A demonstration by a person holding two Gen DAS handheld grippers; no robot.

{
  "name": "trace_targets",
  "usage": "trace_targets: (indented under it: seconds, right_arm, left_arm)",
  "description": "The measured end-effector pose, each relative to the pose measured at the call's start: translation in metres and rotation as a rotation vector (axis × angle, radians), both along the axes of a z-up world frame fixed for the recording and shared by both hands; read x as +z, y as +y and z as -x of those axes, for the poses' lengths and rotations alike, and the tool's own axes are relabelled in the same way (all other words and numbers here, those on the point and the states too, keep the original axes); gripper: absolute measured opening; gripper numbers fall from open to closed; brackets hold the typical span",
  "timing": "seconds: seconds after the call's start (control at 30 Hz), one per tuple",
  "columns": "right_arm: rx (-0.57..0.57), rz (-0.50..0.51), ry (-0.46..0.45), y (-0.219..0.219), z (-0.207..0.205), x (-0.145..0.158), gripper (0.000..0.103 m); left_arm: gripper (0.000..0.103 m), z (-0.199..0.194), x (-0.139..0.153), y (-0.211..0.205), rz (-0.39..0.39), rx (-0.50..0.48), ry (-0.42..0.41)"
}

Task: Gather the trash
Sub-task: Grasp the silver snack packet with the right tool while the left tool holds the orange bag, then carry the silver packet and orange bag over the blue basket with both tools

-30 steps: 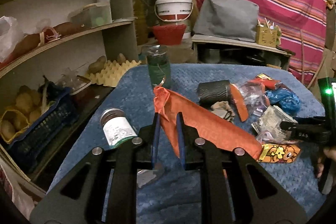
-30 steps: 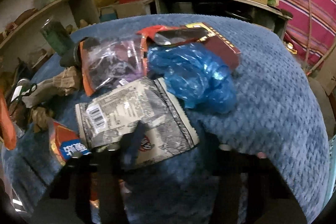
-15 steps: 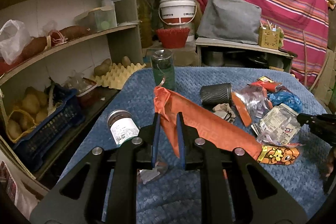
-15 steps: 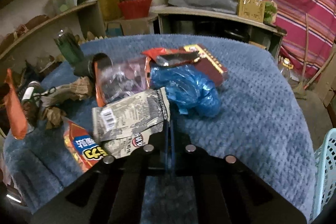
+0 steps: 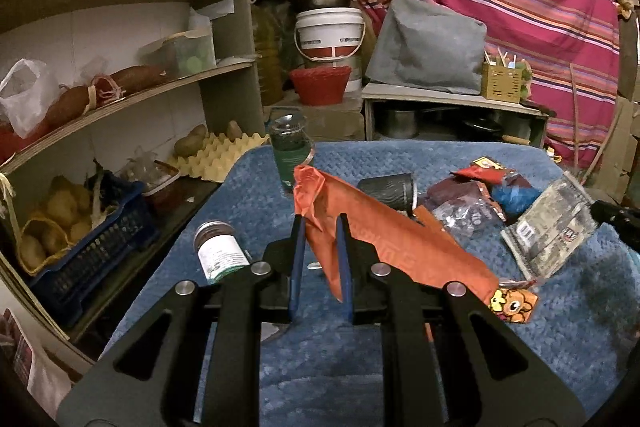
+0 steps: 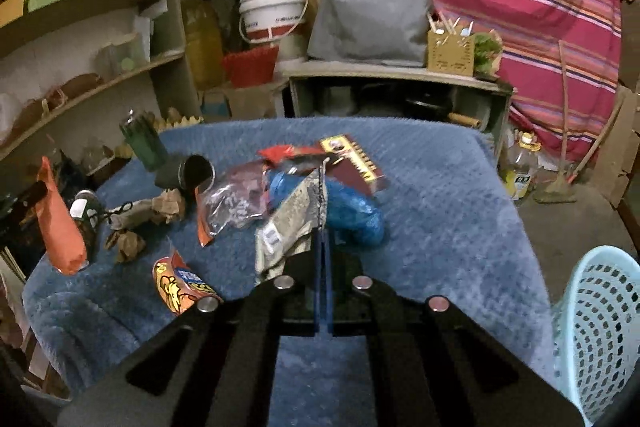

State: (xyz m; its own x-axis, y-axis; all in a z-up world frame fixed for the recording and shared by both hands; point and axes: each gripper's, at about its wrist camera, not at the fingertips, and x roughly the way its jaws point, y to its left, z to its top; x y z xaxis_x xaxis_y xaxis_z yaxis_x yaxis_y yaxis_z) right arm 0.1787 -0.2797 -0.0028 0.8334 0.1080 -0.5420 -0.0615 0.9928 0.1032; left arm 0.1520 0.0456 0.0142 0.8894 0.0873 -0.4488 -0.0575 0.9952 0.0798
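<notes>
My left gripper (image 5: 320,223) is shut on a long orange wrapper (image 5: 384,239), which hangs above the blue table cover (image 5: 256,195). The same orange wrapper (image 6: 60,227) shows at the far left of the right wrist view. My right gripper (image 6: 322,233) is shut on the edge of a grey printed snack wrapper (image 6: 288,223), held clear of the table. That grey wrapper (image 5: 552,231) hangs at the right of the left wrist view. Loose on the cover lie a blue plastic bag (image 6: 352,211), a clear bag (image 6: 232,203) and a cartoon snack packet (image 6: 180,281).
A light blue perforated basket (image 6: 596,327) stands off the table's right edge. On the cover are a tipped black cup (image 6: 188,173), a green jar (image 6: 144,143), a white-labelled jar (image 5: 220,251) and crumpled brown paper (image 6: 128,243). Shelves (image 5: 120,99) with potatoes line the left.
My right gripper shut on the grey wrapper and raised it off the table, pulling back. The left gripper rose a little with the orange wrapper in it.
</notes>
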Motion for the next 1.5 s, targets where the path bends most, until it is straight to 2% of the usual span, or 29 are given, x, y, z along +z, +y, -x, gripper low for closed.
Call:
trace_targets:
  seconds: [0.2,0.63,1.2,1.5]
  right_arm:
    - [-0.025,-0.02,-0.033,-0.026,0.02,0.012,0.001]
    - [-0.096,-0.083,-0.036,-0.08,0.044,0.016,0.001]
    - [-0.138,-0.13,-0.033,-0.119,0.061,0.012,0.001]
    - [-0.226,-0.133,-0.086,-0.168,0.085,0.027,0.001]
  left_arm:
    - [0.014,0.006,0.006,-0.014,0.012,-0.018,-0.016]
    - [0.014,0.009,0.009,-0.046,-0.005,-0.052,-0.025]
    - [0.014,0.009,0.013,-0.083,0.025,-0.125,-0.03]
    - [0.014,0.005,0.024,-0.158,0.01,-0.217,-0.048]
